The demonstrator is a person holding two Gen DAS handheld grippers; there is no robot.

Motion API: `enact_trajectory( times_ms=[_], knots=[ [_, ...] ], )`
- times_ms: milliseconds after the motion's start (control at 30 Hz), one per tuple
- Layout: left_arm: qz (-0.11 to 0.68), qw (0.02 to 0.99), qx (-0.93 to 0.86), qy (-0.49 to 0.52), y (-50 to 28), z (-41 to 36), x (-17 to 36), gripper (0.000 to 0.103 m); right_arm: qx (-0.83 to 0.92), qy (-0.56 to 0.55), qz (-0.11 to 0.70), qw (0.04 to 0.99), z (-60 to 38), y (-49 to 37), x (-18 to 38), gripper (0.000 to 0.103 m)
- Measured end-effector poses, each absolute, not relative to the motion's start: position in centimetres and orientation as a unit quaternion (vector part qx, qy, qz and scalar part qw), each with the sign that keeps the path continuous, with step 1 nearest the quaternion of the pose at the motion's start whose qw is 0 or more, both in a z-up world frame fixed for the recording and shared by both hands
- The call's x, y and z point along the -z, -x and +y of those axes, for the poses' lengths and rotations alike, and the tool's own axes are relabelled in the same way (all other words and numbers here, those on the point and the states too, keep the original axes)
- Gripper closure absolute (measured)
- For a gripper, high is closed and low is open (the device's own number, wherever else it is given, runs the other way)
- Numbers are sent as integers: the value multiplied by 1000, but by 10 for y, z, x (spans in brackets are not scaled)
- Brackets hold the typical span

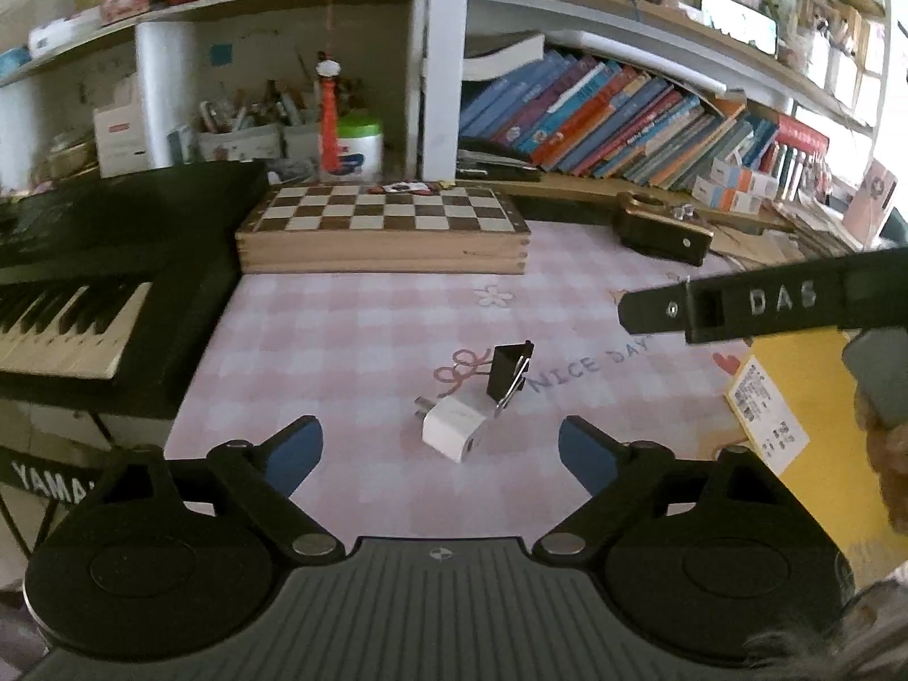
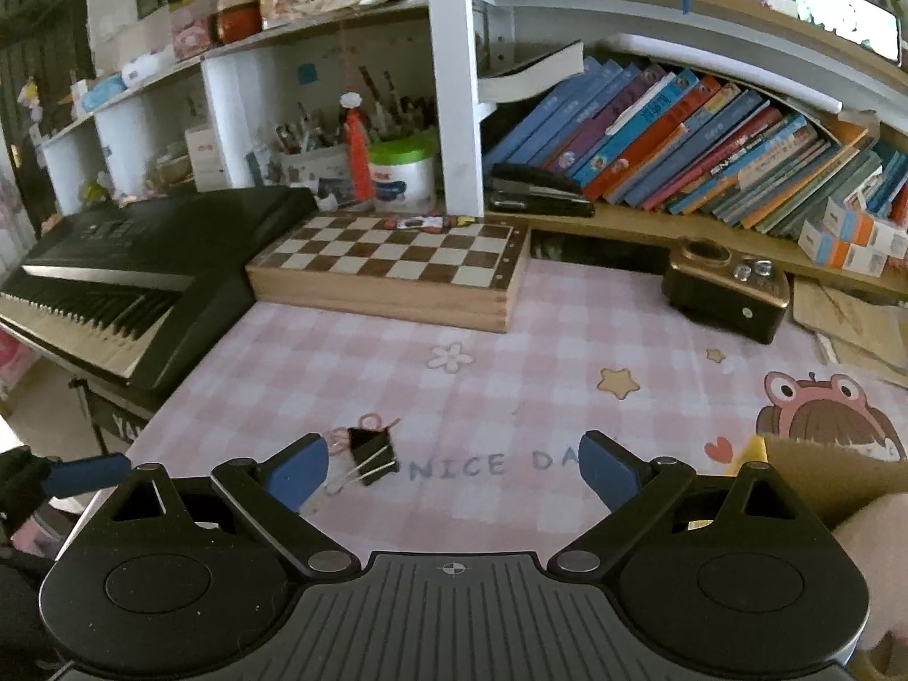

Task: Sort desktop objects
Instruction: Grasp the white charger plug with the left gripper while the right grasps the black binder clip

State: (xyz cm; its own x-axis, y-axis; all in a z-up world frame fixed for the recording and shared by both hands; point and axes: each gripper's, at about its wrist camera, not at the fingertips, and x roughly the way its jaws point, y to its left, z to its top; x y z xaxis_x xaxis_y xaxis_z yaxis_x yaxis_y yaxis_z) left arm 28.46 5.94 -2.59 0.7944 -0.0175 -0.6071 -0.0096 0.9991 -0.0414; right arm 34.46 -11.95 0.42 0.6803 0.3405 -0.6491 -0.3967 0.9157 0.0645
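Soft daylight, glare blowing out the upper right above the bookshelf (image 1: 624, 108), strong fisheye bending at edges, mild overall blur

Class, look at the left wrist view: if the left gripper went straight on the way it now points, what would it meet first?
Most likely the white USB charger plug, lying on the pink checked tablecloth between the open left gripper fingers' lines. The black binder clip sits just behind it. Depth is uncertain in this fisheye view.
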Motion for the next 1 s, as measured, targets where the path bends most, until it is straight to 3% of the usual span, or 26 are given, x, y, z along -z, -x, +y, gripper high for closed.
enact_trajectory(
  times_ms=[433, 900, 967, 1000],
  knots=[
    [371, 928, 27, -8, -344, 56, 74, 46, -218, 58, 368, 902, -102, -372, 9, 7],
    [369, 923, 86, -68, -367, 64, 86, 47, -241, 80, 385, 887, -88, -383, 19, 7],
    [365, 923, 98, -74, -369, 64, 86, 51, -246, 84, 386, 885, -84, -384, 21, 7],
    [364, 923, 104, -74, -370, 64, 86, 58, -248, 86, 386, 884, -82, -386, 21, 7]
  ],
)
